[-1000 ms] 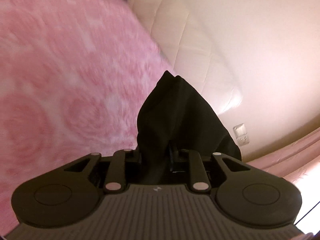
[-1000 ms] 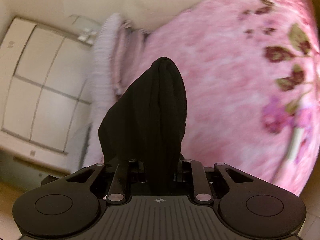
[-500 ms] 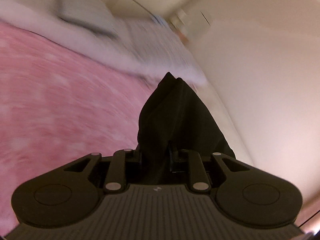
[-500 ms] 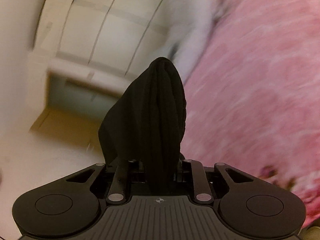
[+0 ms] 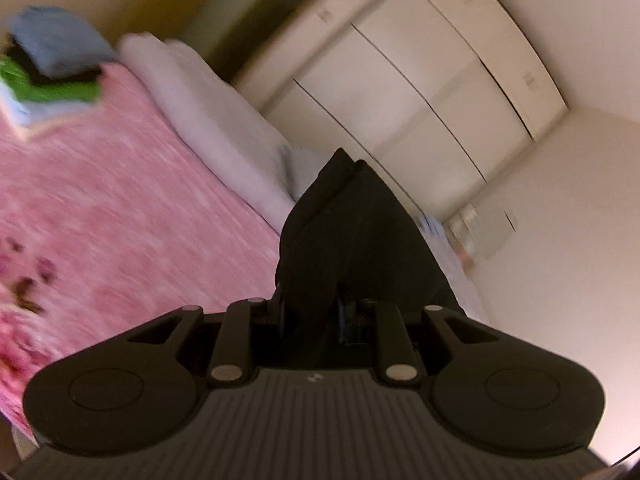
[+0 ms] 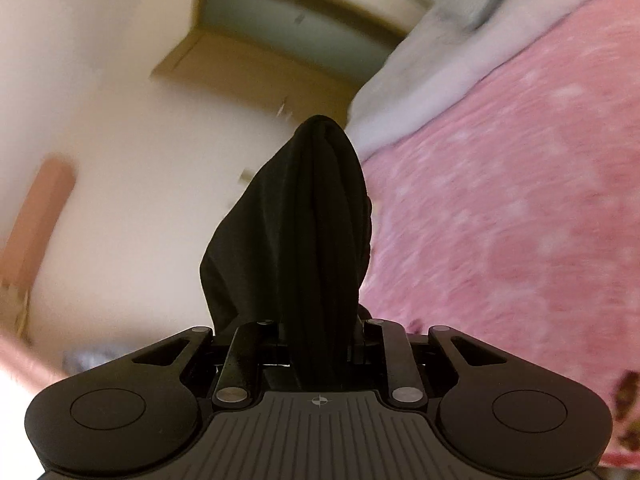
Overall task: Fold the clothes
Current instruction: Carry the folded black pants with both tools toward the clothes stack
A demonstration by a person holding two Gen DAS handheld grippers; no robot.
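— Nearest the lenses, what was seen?

— A black garment [image 5: 352, 240] was pinched in the left gripper [image 5: 316, 312], its fingers hidden under the cloth. Another bunch of the same black cloth [image 6: 304, 232] was clamped in the right gripper [image 6: 320, 336]. The garment was held up in the air, above a pink bedspread [image 5: 120, 208].

— How was it judged to handle?

— Soft and light, it was reckoned: it was gathered into limp pleats and kept no shape. Slipping was thought possible if only a thin bunch were held; corners or a hem would be better taken.

— And further off?

— A broad bare stretch of bedspread was seen for laying it flat. The bed's edge, lined by a pale quilt [image 5: 224, 128], was near. A pile of clothes [image 5: 52, 64] was seen at the far corner, and a wardrobe [image 5: 420, 80] behind.
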